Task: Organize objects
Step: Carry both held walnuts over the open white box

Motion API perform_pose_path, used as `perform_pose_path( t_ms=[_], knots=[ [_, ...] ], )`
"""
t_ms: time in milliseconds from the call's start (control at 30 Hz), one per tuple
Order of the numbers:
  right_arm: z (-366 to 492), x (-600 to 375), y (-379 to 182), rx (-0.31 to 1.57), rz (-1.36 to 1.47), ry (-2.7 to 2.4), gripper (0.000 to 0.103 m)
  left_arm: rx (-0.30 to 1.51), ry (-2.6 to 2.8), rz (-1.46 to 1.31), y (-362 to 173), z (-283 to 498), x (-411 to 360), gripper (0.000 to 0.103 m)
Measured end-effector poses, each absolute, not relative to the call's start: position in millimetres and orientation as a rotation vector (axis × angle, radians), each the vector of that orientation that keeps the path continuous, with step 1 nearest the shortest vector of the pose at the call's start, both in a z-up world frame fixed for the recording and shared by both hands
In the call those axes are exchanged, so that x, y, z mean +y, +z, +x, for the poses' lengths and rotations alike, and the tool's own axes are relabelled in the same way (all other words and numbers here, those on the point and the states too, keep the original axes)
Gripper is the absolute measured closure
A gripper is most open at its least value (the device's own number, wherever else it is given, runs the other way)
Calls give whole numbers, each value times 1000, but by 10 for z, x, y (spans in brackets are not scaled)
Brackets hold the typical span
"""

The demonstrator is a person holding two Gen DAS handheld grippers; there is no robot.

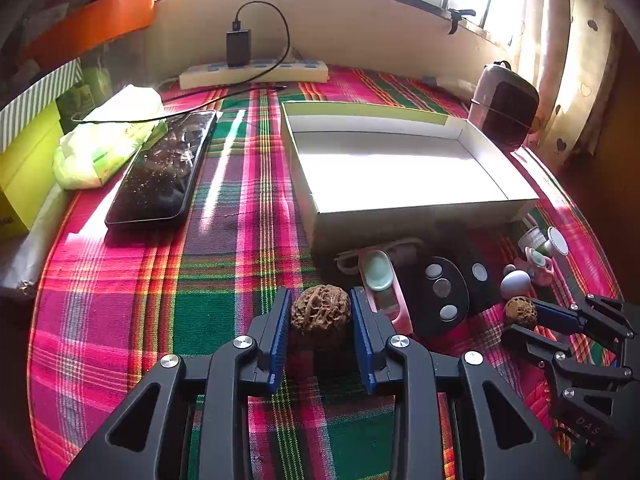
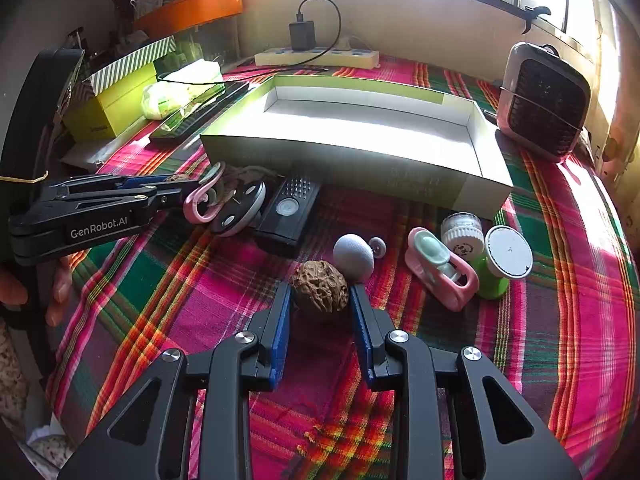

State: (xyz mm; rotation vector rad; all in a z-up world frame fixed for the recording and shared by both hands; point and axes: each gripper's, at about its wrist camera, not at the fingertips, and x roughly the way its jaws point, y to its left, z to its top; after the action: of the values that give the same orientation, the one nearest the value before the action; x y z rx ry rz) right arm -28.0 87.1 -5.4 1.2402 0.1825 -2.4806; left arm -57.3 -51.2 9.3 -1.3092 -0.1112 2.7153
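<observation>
My left gripper (image 1: pixel 321 316) is shut on a wrinkled brown walnut (image 1: pixel 320 316) just above the plaid cloth. My right gripper (image 2: pixel 320 294) is shut on a second walnut (image 2: pixel 319 286), also low over the cloth; it shows in the left wrist view (image 1: pixel 520 322) at the right with its walnut (image 1: pixel 519 312). The left gripper shows in the right wrist view (image 2: pixel 176 184) at the left. An open white box (image 1: pixel 416 216) (image 2: pixel 352 168) stands empty behind both.
In front of the box lie a grey egg (image 2: pixel 354 256), pink clips (image 2: pixel 440 272), a black remote (image 2: pixel 290 210), a round black disc (image 2: pixel 240 212), a small jar (image 2: pixel 462 232) and a green cap (image 2: pixel 506 256). A phone (image 1: pixel 164 168), tissue pack (image 1: pixel 108 140), power strip (image 1: pixel 256 72) and small heater (image 2: pixel 544 100) surround them.
</observation>
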Motion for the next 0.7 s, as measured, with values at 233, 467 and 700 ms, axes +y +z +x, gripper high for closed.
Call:
perform_pose_path(
  t_ms=[233, 467, 700],
  knots=[
    [-295, 889, 62, 147, 1196, -2483, 73, -109, 2726, -1249, 298, -535, -513, 75],
    [-417, 881, 240, 114, 1157, -2484, 73, -114, 2725, -1189, 497, -623, -475, 75],
    [-760, 890, 395, 86, 1145, -2496, 73, -122, 2709, -1193, 545, -892, -430, 75]
  ],
)
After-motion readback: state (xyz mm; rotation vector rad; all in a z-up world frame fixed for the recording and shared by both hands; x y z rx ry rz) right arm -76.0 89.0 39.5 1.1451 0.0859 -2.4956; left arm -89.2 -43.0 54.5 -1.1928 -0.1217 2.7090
